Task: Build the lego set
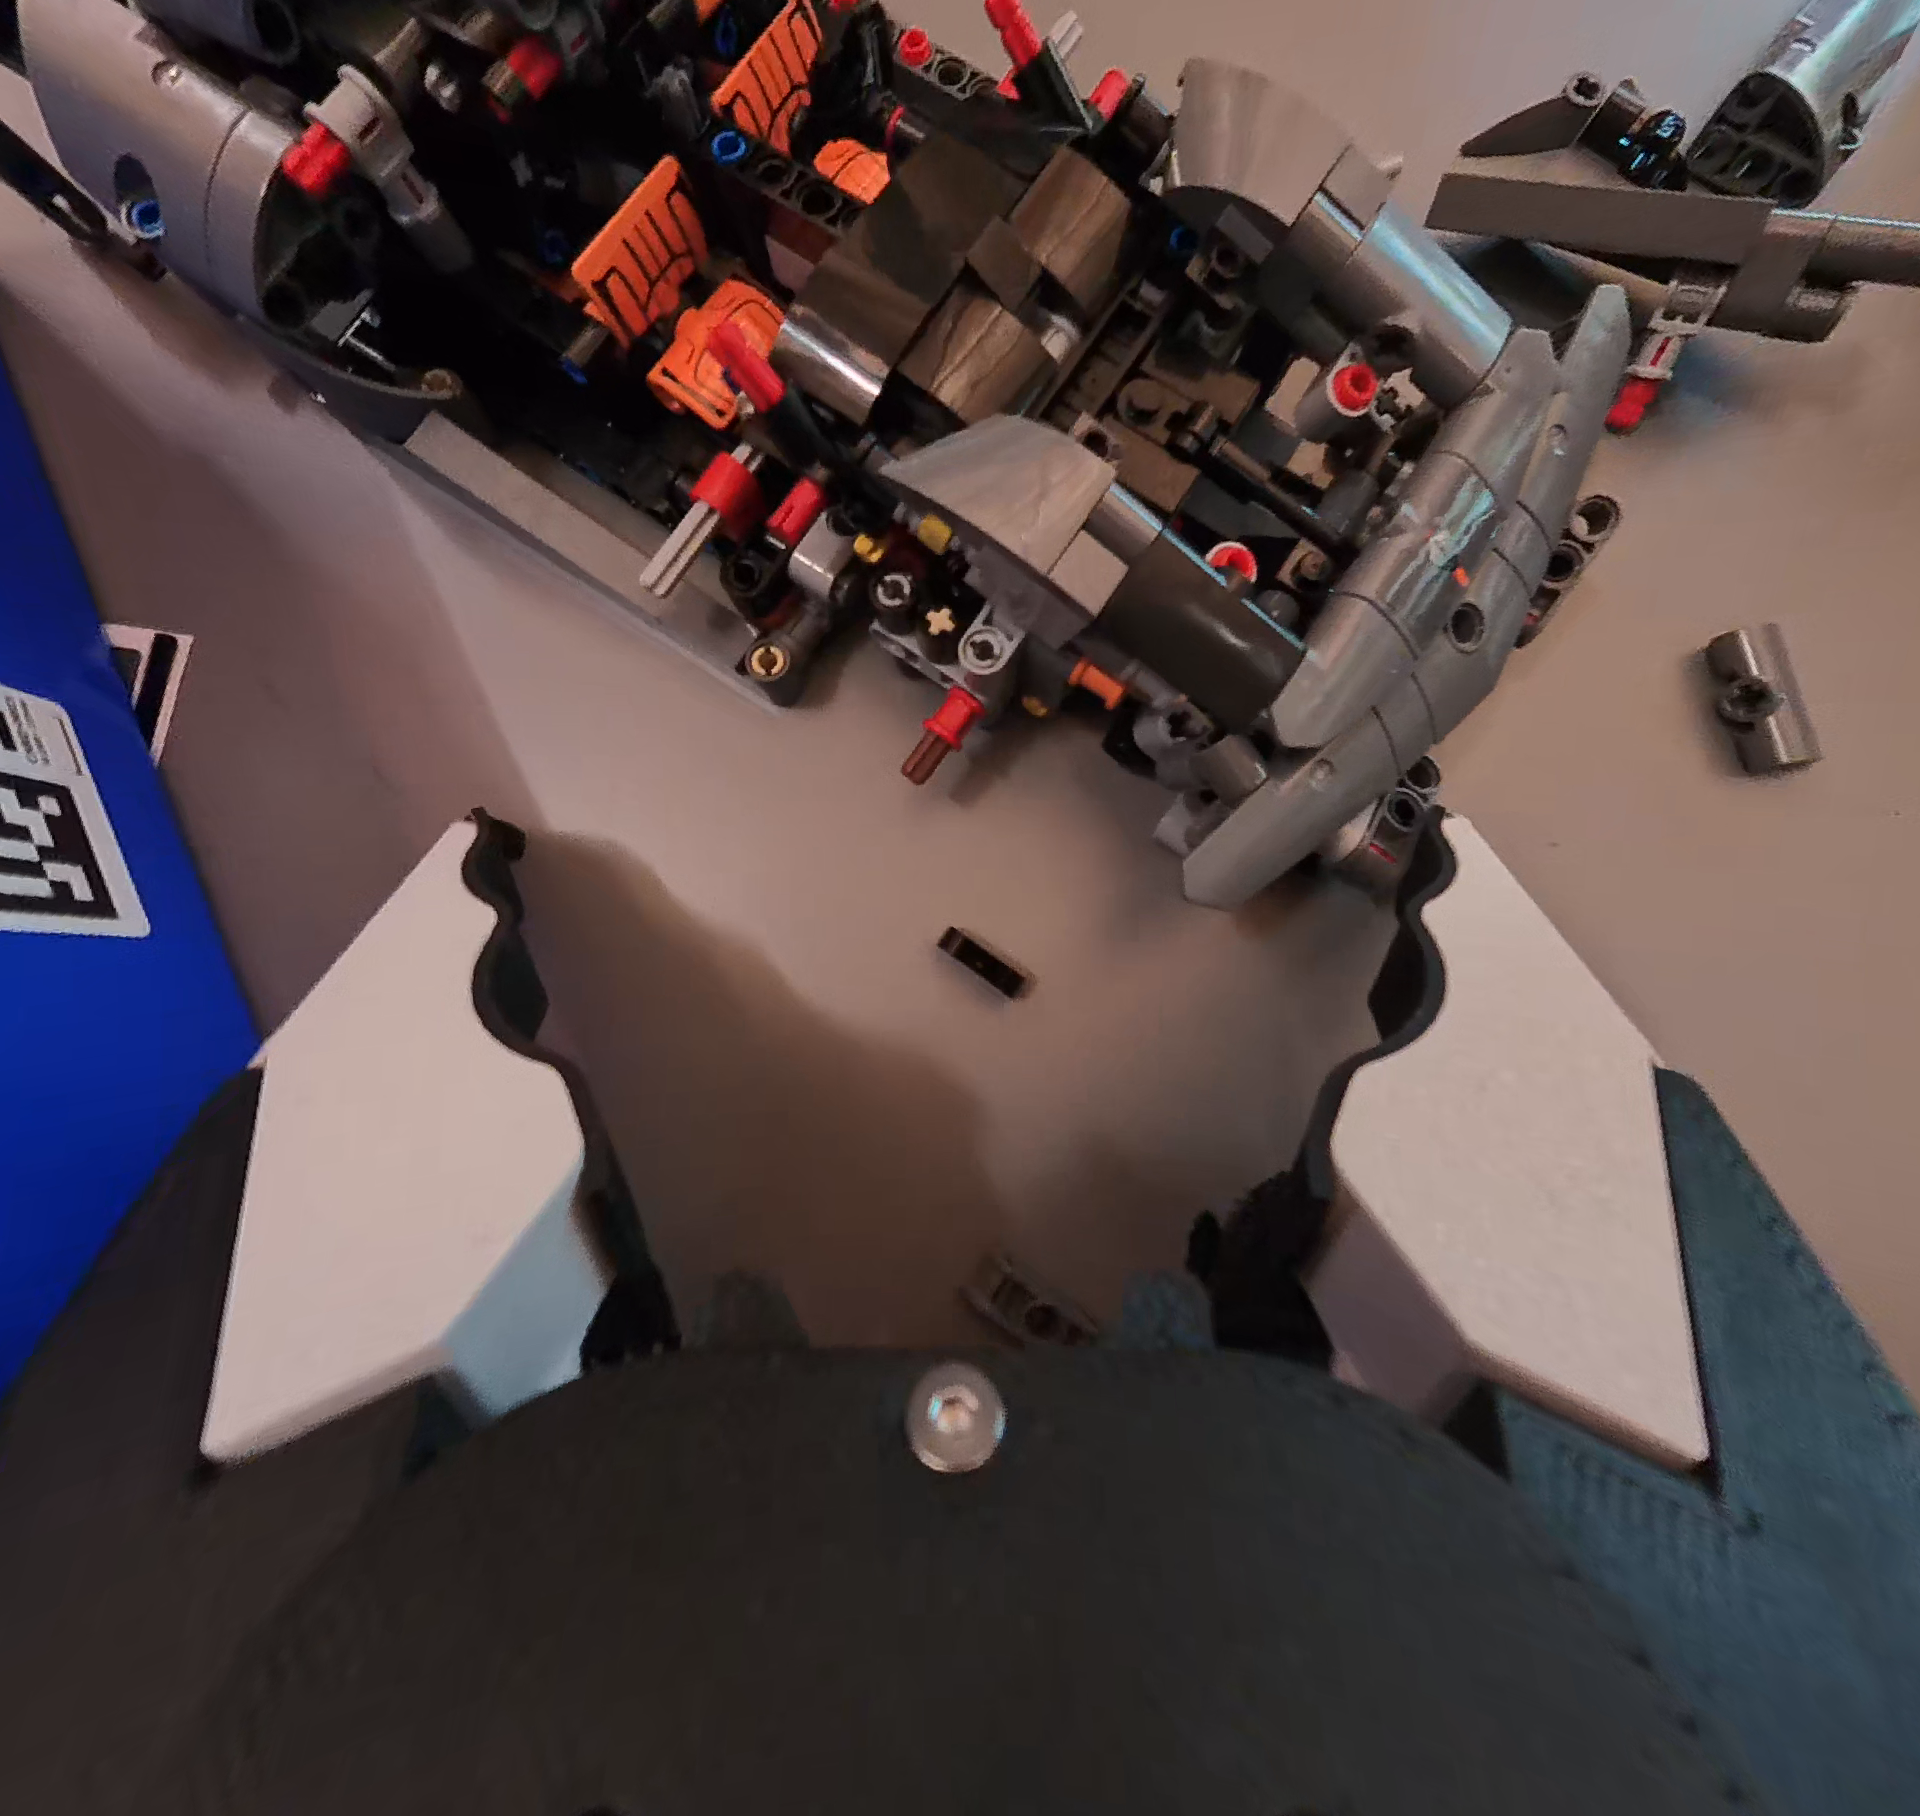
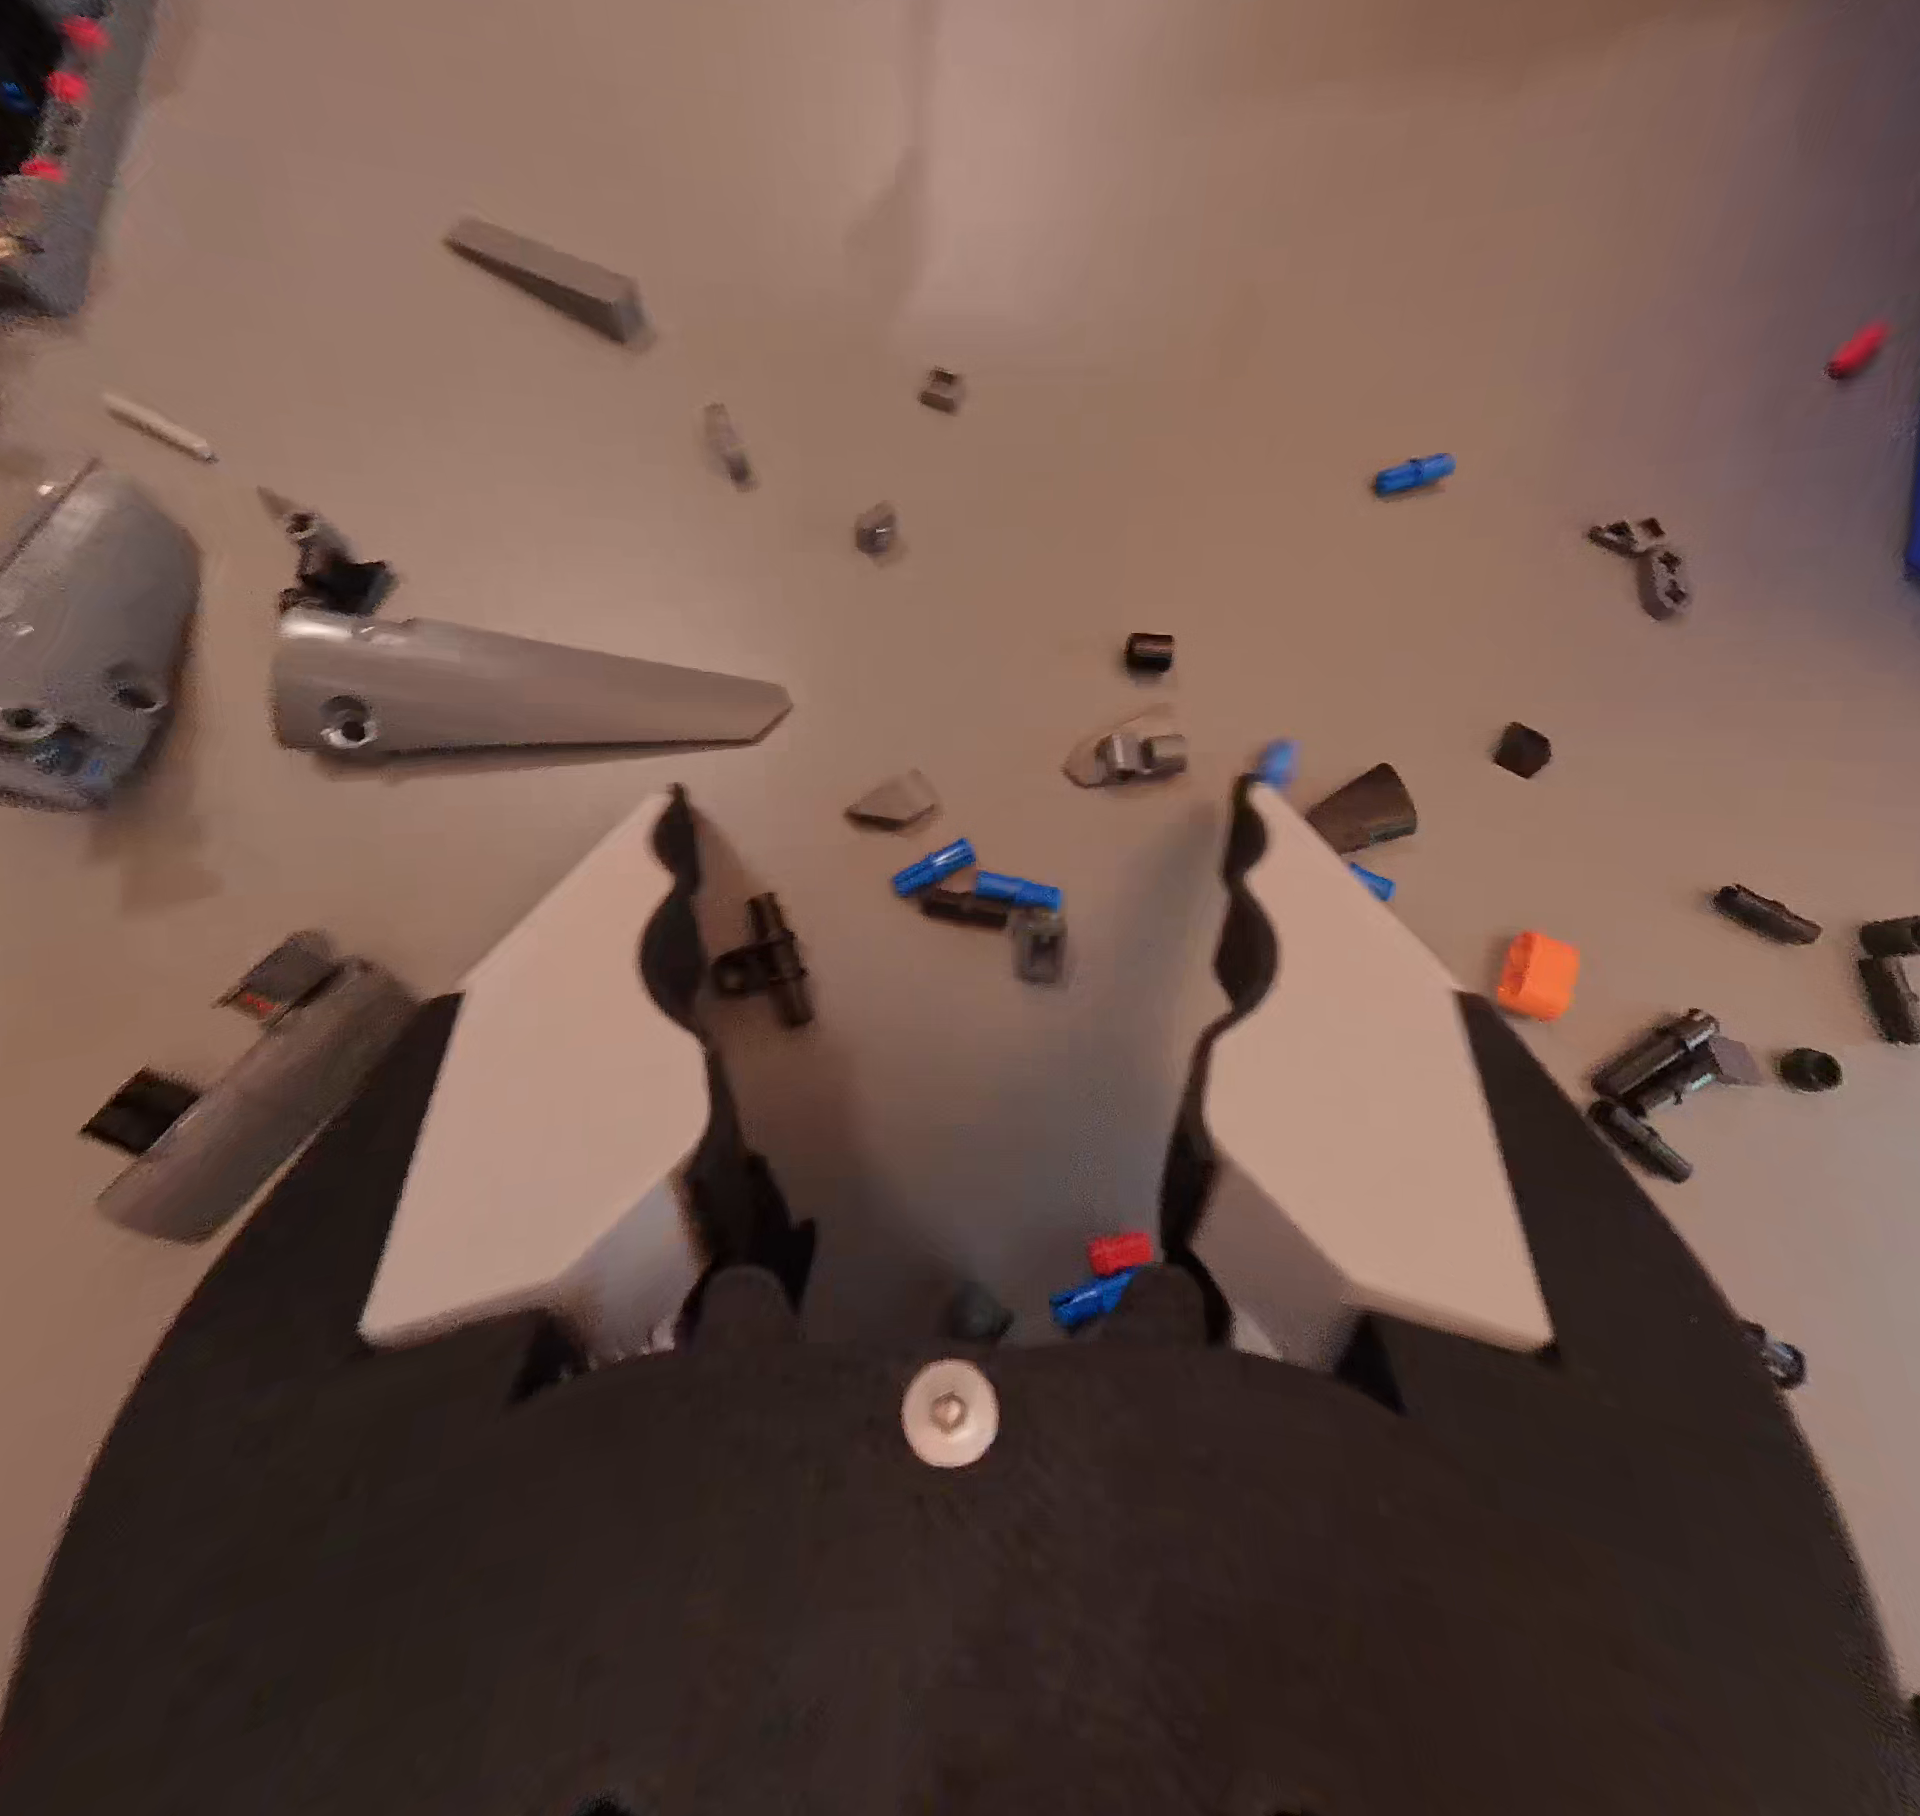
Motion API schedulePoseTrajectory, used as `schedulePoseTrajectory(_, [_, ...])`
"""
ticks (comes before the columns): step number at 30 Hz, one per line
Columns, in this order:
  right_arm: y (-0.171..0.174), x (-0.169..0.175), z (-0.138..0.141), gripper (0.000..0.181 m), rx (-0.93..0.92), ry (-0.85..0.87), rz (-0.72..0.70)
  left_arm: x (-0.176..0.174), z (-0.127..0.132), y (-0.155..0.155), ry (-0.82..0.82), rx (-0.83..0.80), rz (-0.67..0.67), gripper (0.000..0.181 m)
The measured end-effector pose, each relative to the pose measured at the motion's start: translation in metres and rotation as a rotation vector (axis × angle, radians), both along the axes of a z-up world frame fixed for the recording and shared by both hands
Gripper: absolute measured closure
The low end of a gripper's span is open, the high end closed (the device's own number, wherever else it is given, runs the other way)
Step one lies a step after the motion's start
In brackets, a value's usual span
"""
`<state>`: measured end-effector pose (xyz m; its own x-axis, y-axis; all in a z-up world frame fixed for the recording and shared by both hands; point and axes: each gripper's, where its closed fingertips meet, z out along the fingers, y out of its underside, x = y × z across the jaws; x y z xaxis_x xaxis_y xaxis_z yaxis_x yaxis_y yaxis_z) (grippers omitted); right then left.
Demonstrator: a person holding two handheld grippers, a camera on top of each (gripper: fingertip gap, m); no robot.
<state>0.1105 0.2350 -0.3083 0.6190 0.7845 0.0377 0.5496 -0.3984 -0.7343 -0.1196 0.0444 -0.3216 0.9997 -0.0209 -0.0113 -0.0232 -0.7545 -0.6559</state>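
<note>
In the left wrist view a large part-built lego model (image 1: 935, 332) in grey, black, orange and red lies across the table's upper half. My left gripper (image 1: 961, 831) is open and empty, just short of the model's near end. A small black piece (image 1: 983, 962) lies on the table between its fingers. In the right wrist view my right gripper (image 2: 956, 795) is open and empty above scattered loose pieces. Blue pins (image 2: 977, 878) and a black connector (image 2: 767, 958) lie between its fingers.
A dark grey connector (image 1: 1761, 698) lies right of the model. A blue box (image 1: 73, 831) stands at the left. In the right wrist view a long grey tapered panel (image 2: 499, 691), an orange piece (image 2: 1538, 974), a red pin (image 2: 1858, 350) and several black pieces lie on the table.
</note>
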Motion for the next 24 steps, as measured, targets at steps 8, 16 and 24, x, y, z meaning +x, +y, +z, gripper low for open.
schedulePoseTrajectory(8, [-0.004, 0.0, -0.006, 0.06, -0.068, 0.002, 0.048, 0.0, 0.0, -0.002, 0.001, 0.003, 0.014, 0.023])
schedulePoseTrajectory(16, [-0.007, -0.001, -0.007, 0.052, -0.074, -0.004, 0.066, 0.0, 0.0, -0.002, 0.002, 0.003, 0.014, 0.023])
schedulePoseTrajectory(24, [-0.007, -0.001, -0.008, 0.052, -0.074, -0.004, 0.066, 0.0, 0.0, -0.001, -0.001, 0.012, 0.013, 0.023])
